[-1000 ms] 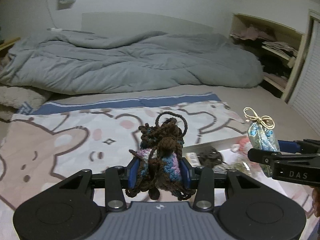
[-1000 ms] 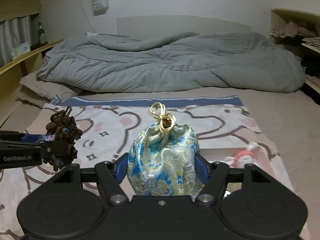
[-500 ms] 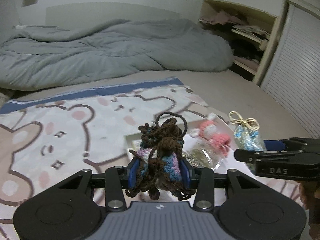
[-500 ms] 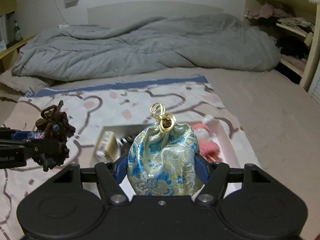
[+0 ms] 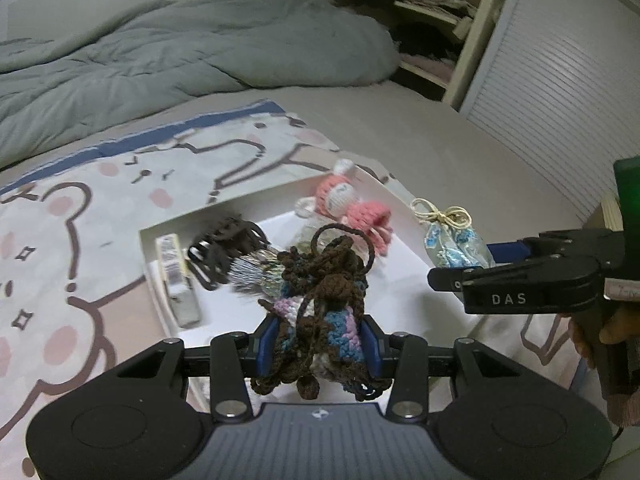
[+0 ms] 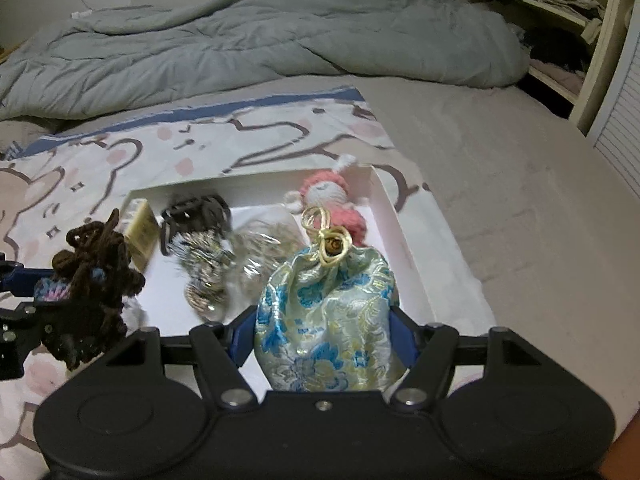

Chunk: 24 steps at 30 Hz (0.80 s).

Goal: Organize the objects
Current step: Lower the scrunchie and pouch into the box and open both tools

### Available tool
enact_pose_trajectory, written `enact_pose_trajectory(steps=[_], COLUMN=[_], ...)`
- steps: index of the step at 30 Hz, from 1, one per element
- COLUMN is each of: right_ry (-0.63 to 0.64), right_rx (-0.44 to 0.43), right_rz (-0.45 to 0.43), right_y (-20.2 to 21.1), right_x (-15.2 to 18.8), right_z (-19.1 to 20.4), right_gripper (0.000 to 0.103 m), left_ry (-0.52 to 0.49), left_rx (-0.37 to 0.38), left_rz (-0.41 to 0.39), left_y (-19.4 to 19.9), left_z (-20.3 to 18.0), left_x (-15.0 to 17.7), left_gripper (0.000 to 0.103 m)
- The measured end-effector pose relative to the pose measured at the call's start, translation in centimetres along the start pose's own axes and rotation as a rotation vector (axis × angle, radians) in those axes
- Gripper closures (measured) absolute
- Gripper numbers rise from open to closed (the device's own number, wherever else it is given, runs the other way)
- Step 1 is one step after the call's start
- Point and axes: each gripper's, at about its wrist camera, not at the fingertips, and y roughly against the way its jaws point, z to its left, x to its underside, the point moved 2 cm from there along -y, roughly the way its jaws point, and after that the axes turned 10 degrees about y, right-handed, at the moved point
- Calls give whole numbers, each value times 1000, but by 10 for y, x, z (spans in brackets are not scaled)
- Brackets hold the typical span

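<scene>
Yarn and brocade fill my claws: my left claw is clenched on a brown crocheted pouch, my right claw on a blue-and-gold brocade bag, both held above the white box on the bed. I judge both light, soft and squashy; the crochet looks snag-prone with its loose loops, the brocade slippery, so the mid-body grip suits better than the gold cord. Inside the box lie a pink knitted doll, a black hair clip, a silvery wrapped bundle and a small carton. Free floor looks scarce; the near edge seems clearest.
</scene>
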Motion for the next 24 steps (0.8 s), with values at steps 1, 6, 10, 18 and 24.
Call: enact_pose_trajectory(steps=[1, 6, 10, 18, 24], right_ry=[4, 14, 20, 51, 53], right_rx=[0, -3, -28, -31, -32], right_rz=[7, 32, 46, 57, 48], right_y=[-3, -14, -19, -22, -18], right_x=[1, 5, 9, 13, 11], right_z=[-2, -5, -6, 1, 3], right_gripper=[35, 35, 31, 13, 13], left_ry=[-4, -26, -72, -87, -87], left_rx=[7, 27, 6, -22, -27], left_rz=[11, 58, 96, 104, 98], left_y=[-4, -19, -29, -32, -27], left_z=[-1, -6, -12, -8, -8], left_x=[1, 5, 10, 12, 12], left_gripper=[59, 58, 25, 25, 25])
